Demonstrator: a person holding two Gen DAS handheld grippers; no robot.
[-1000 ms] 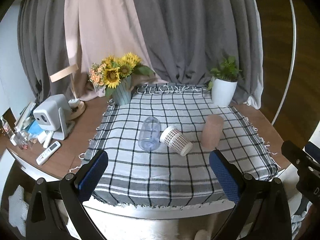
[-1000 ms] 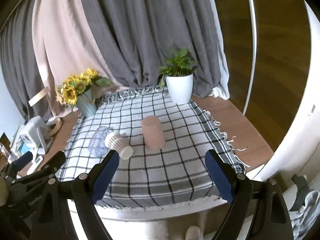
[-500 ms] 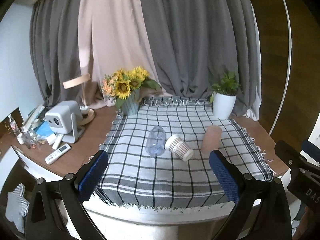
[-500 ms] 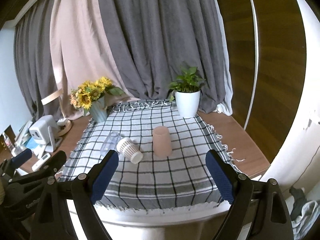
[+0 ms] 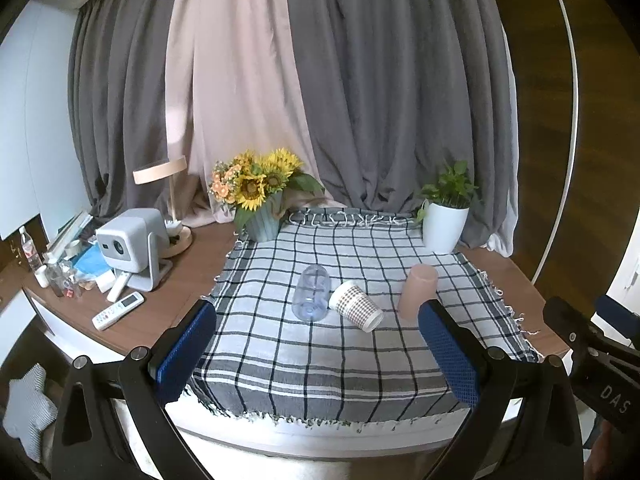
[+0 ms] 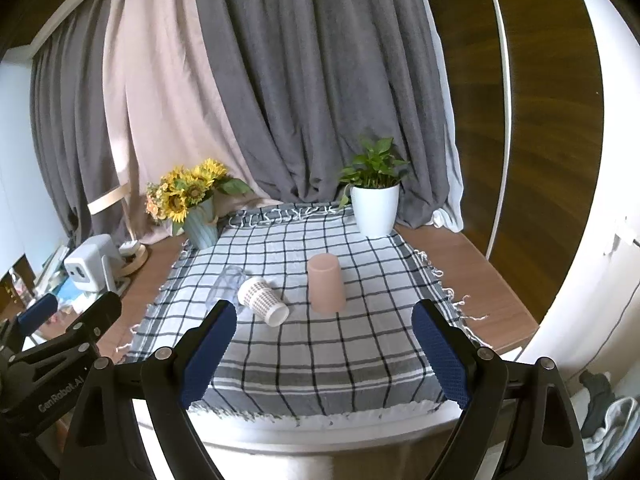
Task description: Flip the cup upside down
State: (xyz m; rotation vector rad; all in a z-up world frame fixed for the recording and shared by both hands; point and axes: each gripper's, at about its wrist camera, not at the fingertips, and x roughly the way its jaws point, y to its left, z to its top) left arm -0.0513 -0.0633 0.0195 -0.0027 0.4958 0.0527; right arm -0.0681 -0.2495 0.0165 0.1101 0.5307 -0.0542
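Clear cup [image 6: 227, 285] hard to make out in the right wrist view: faint, lying on its side, partly behind the patterned paper cup [image 6: 263, 301]. Plainer in the left wrist view, clear cup [image 5: 310, 293] at frame centre, just beside or touching the patterned paper cup [image 5: 356, 306], also on its side with mouth toward lower right; contact not certain. Pink cup [image 5: 417, 291] standing mouth down right of centre, lower edge partly hidden behind the right blue pad. Small clutter at left edge of frame too blurred to identify.

Checked cloth [image 5: 320, 360] bare across the lower half of frame, up to its fringed near edge. White plant pot [image 6: 375, 209] and sunflower vase [image 6: 201, 224] at the cloth's far corners, well apart from the cups.

Left gripper [image 5: 318, 354] level, short of the table edge, jaws spread wide, holding nothing. Right gripper [image 6: 325, 354] likewise wide apart, empty, pink cup [image 6: 325, 288] centred above its gap.
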